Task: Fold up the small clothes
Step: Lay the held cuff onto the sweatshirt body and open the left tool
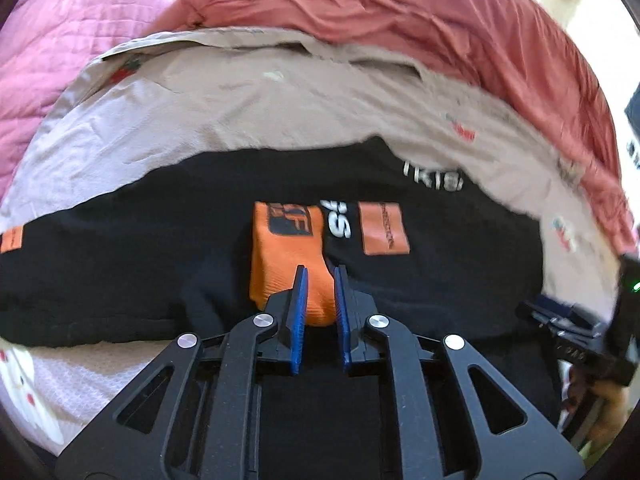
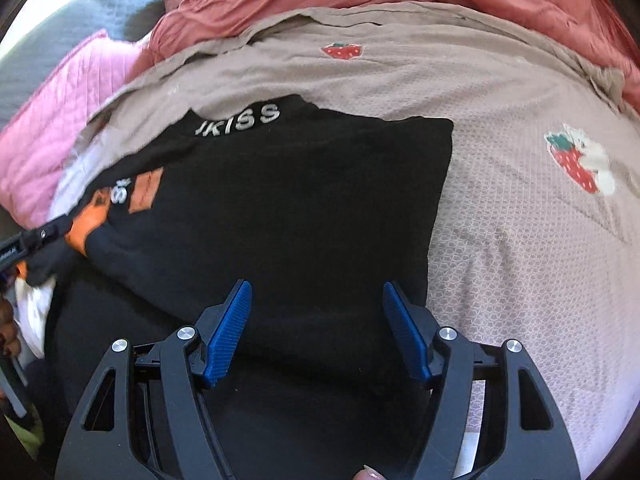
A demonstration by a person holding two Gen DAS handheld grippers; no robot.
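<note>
Left fingers (image 1: 320, 276) angled down – clamped on orange cuff (image 1: 288, 256), right fingers (image 2: 317, 292) apart over black garment (image 2: 300, 200)

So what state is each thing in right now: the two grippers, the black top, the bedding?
Left gripper: shut on the orange cuff of the black top.
Right gripper: open, above the black top, nothing gripped.
Black top: lying flat, partly folded.
Strawberry sheet: spread under the top, lightly creased.
Red quilt: bunched up behind.
</note>
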